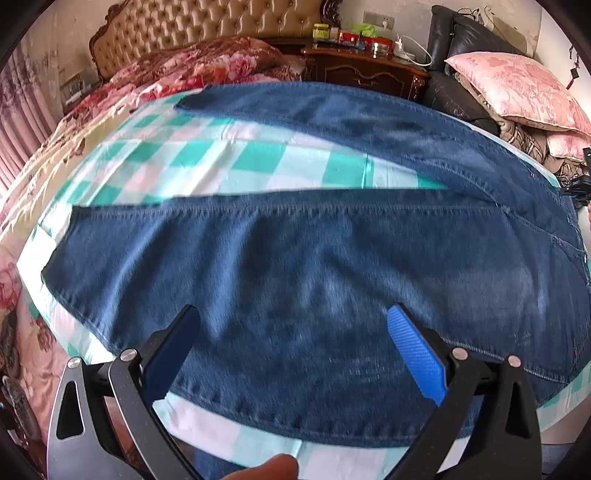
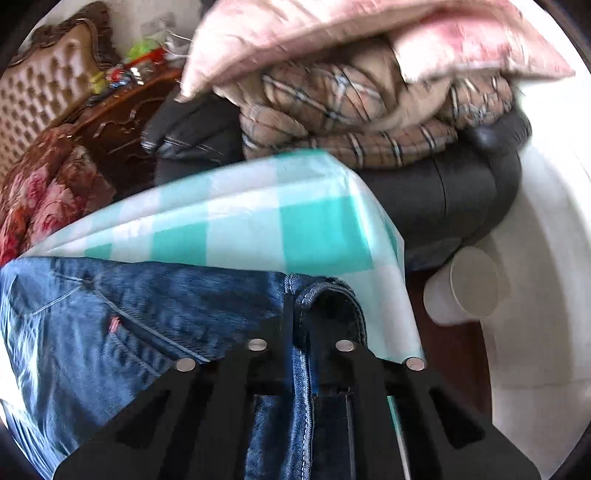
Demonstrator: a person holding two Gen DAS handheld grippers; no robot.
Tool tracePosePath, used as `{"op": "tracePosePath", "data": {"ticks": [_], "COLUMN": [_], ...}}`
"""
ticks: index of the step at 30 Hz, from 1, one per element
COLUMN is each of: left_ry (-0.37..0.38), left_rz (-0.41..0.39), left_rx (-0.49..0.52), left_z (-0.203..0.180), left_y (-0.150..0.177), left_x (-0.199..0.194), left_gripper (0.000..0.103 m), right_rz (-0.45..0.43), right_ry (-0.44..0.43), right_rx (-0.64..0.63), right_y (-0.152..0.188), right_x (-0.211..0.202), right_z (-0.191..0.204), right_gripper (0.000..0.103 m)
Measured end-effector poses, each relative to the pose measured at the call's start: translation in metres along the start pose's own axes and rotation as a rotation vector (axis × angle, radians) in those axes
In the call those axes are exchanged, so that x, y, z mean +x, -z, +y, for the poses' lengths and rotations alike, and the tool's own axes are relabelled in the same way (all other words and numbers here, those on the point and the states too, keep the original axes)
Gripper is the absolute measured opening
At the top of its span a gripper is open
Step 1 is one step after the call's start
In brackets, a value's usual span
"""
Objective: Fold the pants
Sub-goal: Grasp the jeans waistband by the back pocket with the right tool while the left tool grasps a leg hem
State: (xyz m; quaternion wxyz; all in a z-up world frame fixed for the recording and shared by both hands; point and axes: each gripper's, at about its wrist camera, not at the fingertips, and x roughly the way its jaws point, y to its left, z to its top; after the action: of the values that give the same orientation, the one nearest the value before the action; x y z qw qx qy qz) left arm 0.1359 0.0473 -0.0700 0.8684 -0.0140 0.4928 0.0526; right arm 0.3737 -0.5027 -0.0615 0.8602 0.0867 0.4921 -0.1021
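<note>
the pants [image 1: 295, 266], blue denim, lie spread on a checked cloth [image 1: 236, 158] of green and white that covers the bed, with the two legs apart so that a strip of the cloth shows between them. in the left wrist view the left gripper [image 1: 291, 325] is over the nearer leg with its two fingers wide apart and nothing between them; the blue pad of one finger [image 1: 413, 350] is clear to see, and a fingertip of the person [image 1: 273, 467] shows at the bottom edge. in the right wrist view the right gripper [image 2: 301, 306] is closed on the waistband of the pants, and the thick denim edge is folded up between its dark fingers, near the corner of the checked cloth. behind the bed stand a tufted headboard [image 1: 207, 26] and a dark wooden nightstand [image 1: 365, 70]. a pink pillow [image 1: 517, 88] rests on a black chair [image 2: 454, 192], and a paper cup [image 2: 465, 288] lies on its side low beside the chair.
</note>
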Motion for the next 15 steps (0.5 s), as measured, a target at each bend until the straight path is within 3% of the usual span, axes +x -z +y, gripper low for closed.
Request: {"op": "tracePosePath", "data": {"ticks": [3,7,11,15], "left_ry": [0.001,0.022,0.114,0.242], "left_rz": [-0.026,-0.067,-0.101,-0.091], "left_rx": [-0.008,-0.028,-0.070,-0.139], "left_z": [0.004,0.009,0.017,0.035], "left_y": [-0.013,-0.034,-0.051,-0.071], "left_x": [-0.005,-0.017,-0.033,-0.027], "left_gripper": [0.101,0.101,0.101,0.101], "right_rz": [-0.106,-0.231,-0.306,-0.251], "right_ry": [-0.071,-0.215,-0.406,-0.556], "right_rx": [-0.016,-0.082,-0.148,-0.114], "right_y": [0.005,0.036,0.115,0.202], "right_x": [-0.050,-0.137,-0.223,-0.245], "right_z": [0.006,0.020,0.031,0.023], "right_gripper": [0.008,0.007,0.007,0.007]}}
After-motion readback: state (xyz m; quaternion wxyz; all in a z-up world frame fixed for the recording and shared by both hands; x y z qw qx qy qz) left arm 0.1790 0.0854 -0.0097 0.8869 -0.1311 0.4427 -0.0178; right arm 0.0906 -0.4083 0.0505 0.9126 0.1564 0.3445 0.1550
